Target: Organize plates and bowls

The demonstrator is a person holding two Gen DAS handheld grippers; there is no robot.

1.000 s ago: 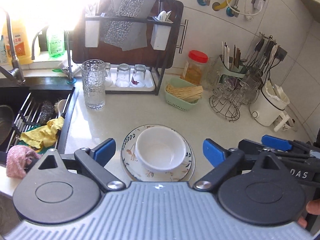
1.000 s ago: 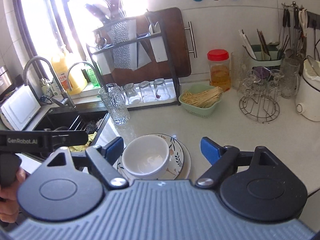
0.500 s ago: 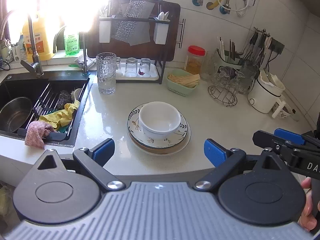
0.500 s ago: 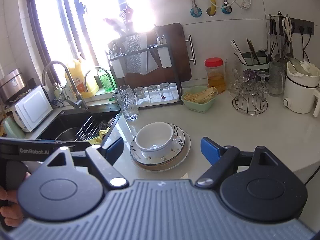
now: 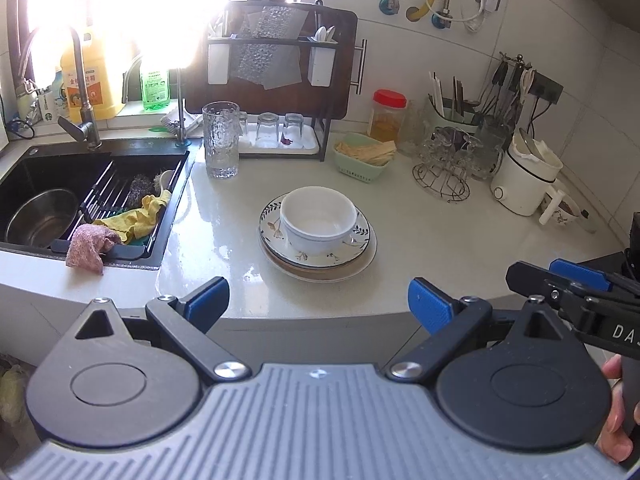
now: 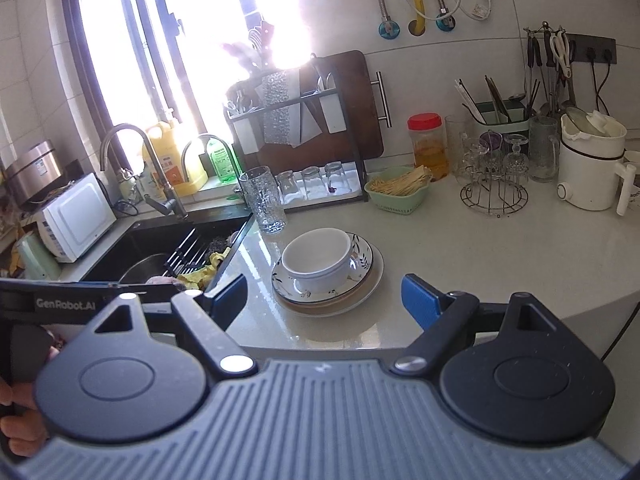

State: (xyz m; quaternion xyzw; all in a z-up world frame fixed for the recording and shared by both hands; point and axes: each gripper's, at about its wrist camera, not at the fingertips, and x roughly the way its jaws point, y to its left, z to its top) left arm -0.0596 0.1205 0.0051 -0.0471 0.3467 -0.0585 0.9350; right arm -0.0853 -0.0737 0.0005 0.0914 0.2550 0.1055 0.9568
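A white bowl (image 5: 318, 220) (image 6: 318, 256) sits on a leaf-patterned plate (image 5: 362, 236) (image 6: 362, 258), which rests on a larger cream plate (image 5: 340, 276) (image 6: 372, 284) in the middle of the pale counter. My left gripper (image 5: 318, 306) hangs open near the counter's front edge, well short of the stack, nothing between its blue pads. My right gripper (image 6: 324, 300) is open too, also back from the stack and empty. Its fingers (image 5: 576, 276) show at the right of the left wrist view.
A black sink (image 5: 60, 184) with a steel pot, cloths and a rack lies left. Behind the stack stand a tall glass (image 5: 221, 140), a dish rack with upturned glasses (image 5: 276, 132), a green basket (image 5: 366, 158), a red-lidded jar (image 5: 387, 116), a wire glass stand (image 5: 444, 176) and a white kettle (image 5: 524, 184).
Both grippers have pulled back from the stack toward the counter's front edge, so the bowl and plates look smaller and farther. Both stay open and empty.
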